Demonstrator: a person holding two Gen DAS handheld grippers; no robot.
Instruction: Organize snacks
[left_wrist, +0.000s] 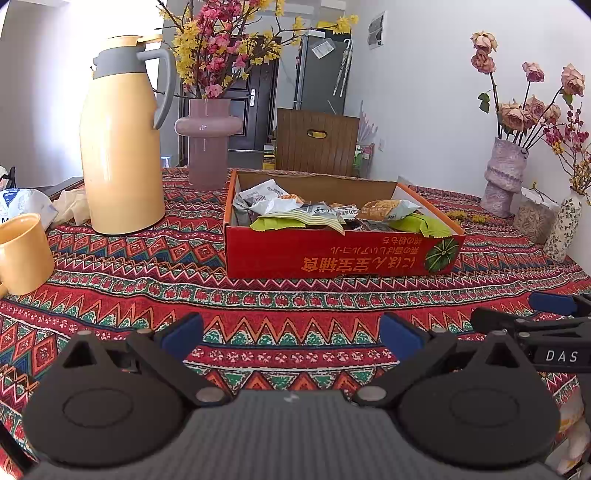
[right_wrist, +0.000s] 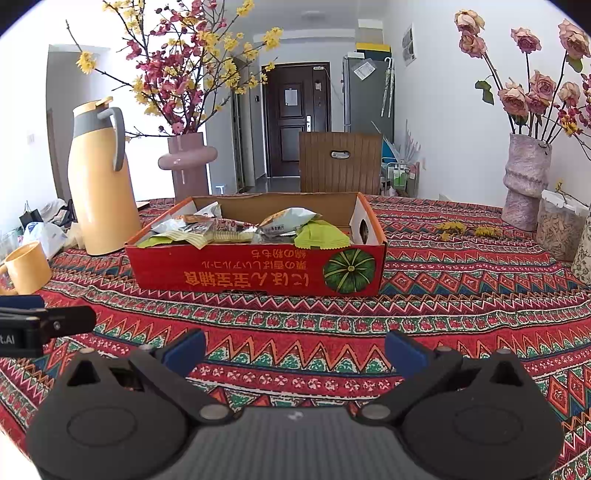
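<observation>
Both of the 2 fisheye views sit low over the patterned tablecloth (left_wrist: 295, 295), each looking forward along its own open blue-padded fingers toward the far wall with the dark door (right_wrist: 297, 118). The left wrist view stands further left, close to the yellow thermos jug (left_wrist: 122, 147), and sees the red snack box (left_wrist: 343, 254) slightly right of centre. The right wrist view faces the box (right_wrist: 255, 271) more squarely, near mid-frame. Each camera catches the other gripper at its edge: the right gripper (left_wrist: 546, 325) and the left gripper (right_wrist: 33, 321). Both share box, jug, pink vase (right_wrist: 188, 162) and wooden chair back (left_wrist: 317, 142).
</observation>
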